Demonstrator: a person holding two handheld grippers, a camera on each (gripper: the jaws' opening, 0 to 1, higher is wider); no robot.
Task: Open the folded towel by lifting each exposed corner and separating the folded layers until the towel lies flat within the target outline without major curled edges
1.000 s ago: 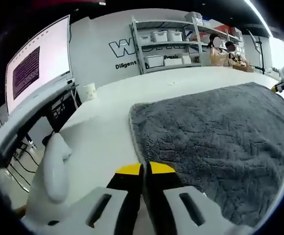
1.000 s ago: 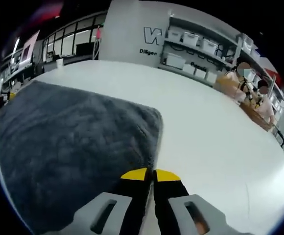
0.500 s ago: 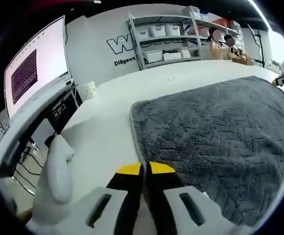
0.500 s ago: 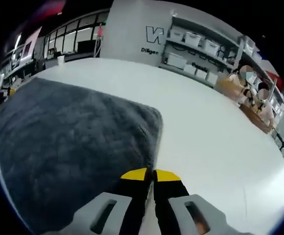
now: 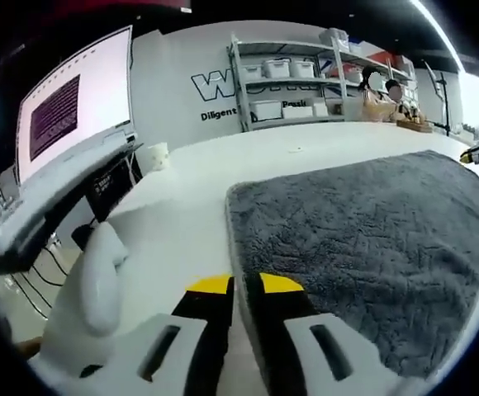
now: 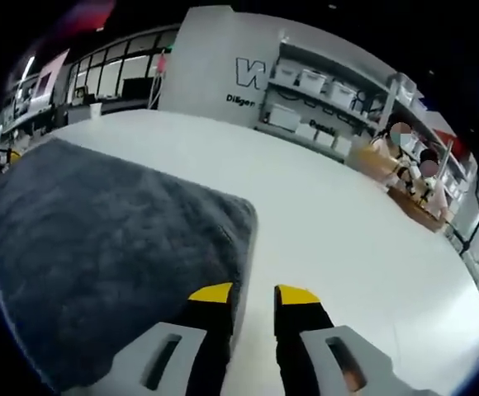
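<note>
A dark grey towel (image 5: 363,223) lies spread flat on the white table (image 5: 182,206). Its near left corner edge runs down to my left gripper (image 5: 244,285), whose yellow-tipped jaws stand slightly parted with the edge lying at the narrow gap. In the right gripper view the same towel (image 6: 107,239) covers the left half. My right gripper (image 6: 253,294) is open at its near right edge. The left fingertip (image 6: 211,293) rests over the towel's border, and bare table shows between the tips. The right gripper's yellow tip (image 5: 473,153) peeks in at the towel's far side.
A white rounded object (image 5: 99,272) stands left of my left gripper at the table edge. Behind are a lit screen (image 5: 74,107), a white cup (image 5: 155,153) and shelves with bins (image 5: 297,78). People sit at a far bench (image 6: 409,157). Bare table (image 6: 363,247) stretches right of the towel.
Both grippers have let go: the right jaws went from shut on the towel's edge to clearly apart, the left jaws parted a little. The towel stays flat.
</note>
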